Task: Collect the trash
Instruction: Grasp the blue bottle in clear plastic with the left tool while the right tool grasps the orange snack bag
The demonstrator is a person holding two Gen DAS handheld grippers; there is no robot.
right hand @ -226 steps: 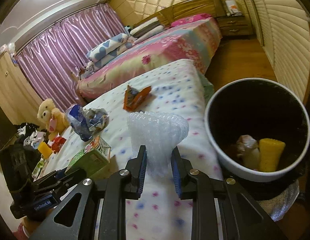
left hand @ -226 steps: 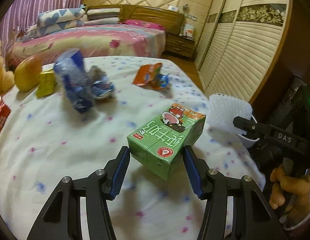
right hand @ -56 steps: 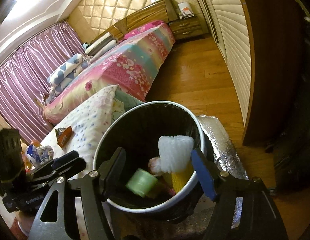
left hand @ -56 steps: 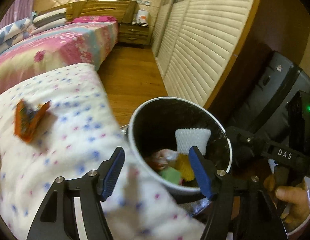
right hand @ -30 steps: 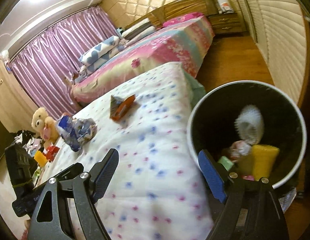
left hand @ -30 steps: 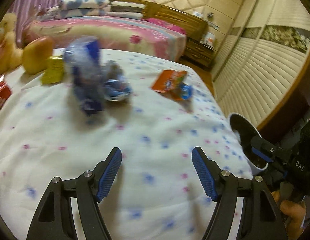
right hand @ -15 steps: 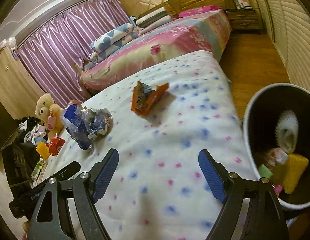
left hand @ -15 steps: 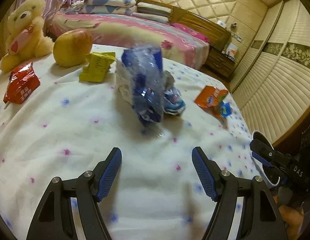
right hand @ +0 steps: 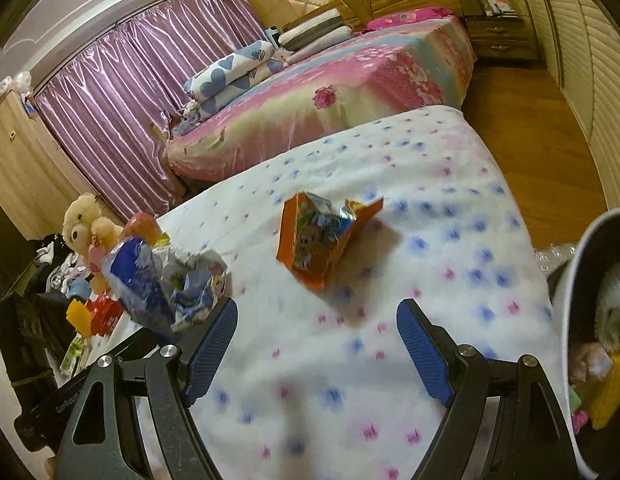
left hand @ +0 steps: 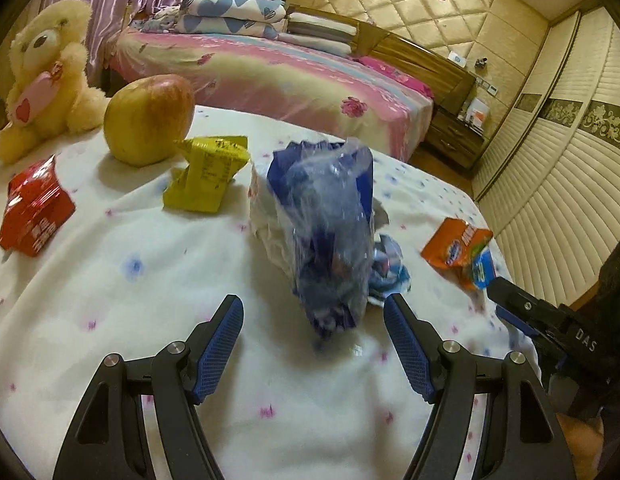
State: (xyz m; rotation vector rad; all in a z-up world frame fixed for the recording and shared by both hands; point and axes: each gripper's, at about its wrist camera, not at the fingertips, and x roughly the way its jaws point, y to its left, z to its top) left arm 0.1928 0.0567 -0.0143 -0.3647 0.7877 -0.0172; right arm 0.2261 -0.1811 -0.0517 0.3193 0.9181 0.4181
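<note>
My left gripper (left hand: 314, 344) is open and empty. It sits just in front of a crumpled blue and clear plastic bag (left hand: 326, 232) standing on the flowered white cloth (left hand: 149, 280). My right gripper (right hand: 314, 354) is open and empty, just short of an orange snack wrapper (right hand: 322, 236). The orange wrapper also shows in the left wrist view (left hand: 458, 250). The blue bag shows at the left of the right wrist view (right hand: 149, 288). The white-rimmed bin (right hand: 570, 320) with trash inside stands at the right edge.
A yellow wrapper (left hand: 207, 178), a red packet (left hand: 31, 210), an apple (left hand: 147, 118) and a teddy bear (left hand: 45, 76) lie at the back left. A pink bed (left hand: 269, 76) stands behind. The right gripper shows at the right of the left wrist view (left hand: 550, 320).
Both grippers left the bin after dropping the green carton and white foam net there. They moved forward over the cloth: the left closer to the blue bag, the right closer to the orange wrapper.
</note>
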